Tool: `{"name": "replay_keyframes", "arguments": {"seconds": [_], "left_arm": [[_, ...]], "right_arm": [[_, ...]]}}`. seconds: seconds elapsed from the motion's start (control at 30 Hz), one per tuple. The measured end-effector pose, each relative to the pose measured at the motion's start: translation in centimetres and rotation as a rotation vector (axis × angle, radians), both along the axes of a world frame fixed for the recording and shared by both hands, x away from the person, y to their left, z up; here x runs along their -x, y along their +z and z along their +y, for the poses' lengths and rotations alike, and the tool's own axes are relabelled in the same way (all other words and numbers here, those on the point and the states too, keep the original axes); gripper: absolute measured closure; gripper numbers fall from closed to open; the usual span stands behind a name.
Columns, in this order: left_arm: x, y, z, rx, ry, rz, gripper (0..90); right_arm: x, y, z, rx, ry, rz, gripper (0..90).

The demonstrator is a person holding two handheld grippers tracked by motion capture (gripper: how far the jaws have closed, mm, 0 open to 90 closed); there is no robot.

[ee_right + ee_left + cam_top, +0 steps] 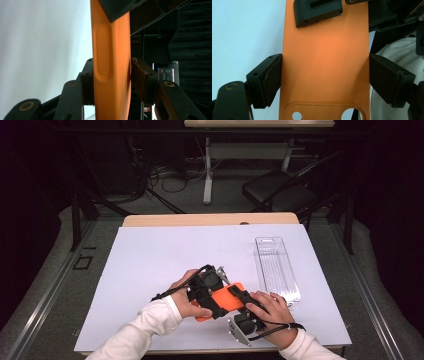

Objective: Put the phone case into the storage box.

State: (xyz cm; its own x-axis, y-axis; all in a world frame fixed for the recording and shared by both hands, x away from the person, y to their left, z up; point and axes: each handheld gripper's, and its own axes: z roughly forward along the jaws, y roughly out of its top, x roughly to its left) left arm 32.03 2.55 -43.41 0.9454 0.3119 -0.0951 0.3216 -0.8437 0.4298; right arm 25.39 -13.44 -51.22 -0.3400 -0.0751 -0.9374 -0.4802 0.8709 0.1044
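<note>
Here, a flat orange rubbery phone case [223, 301] with a rounded camera cut-out is held just above the white table cover, near the person's edge, between the two hand-held grippers.

In the left gripper view the case [324, 65] runs up the middle of the frame, back face showing, with its two long edges pressed against the pads of the left gripper [325, 75]; the jaws stand wide apart and are clamped across the full width of the case. The camera cut-out, with two round holes, sits at the bottom of that view, nearest this gripper's body. At the top, a black jaw of the other gripper lies on the far part of the orange face.

In the right gripper view the case [112, 70] appears edge-on, a narrow orange band with a raised side button, and the right gripper [112, 77] has its jaws closed in on the thin sides, one pad flat on each face, so it is clamped through the thickness.

From the high view, the left gripper [212, 292] grips from the left and the right gripper [245, 301] from the lower right, hands in white sleeves behind them. A clear plastic rectangular blister tray [276, 268] lies on the white cover [165, 255] to the right, apart from the case.
</note>
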Motion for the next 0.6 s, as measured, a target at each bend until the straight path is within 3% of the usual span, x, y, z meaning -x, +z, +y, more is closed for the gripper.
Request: {"name": "replay_keyframes", "arguments": {"seconds": [0.6], "left_arm": [[-0.21,-0.2,0.0,0.009,0.002,0.014,15.8]], "right_arm": [[-0.03,-0.24,0.02,0.028,0.008,-0.052,68.1]]}}
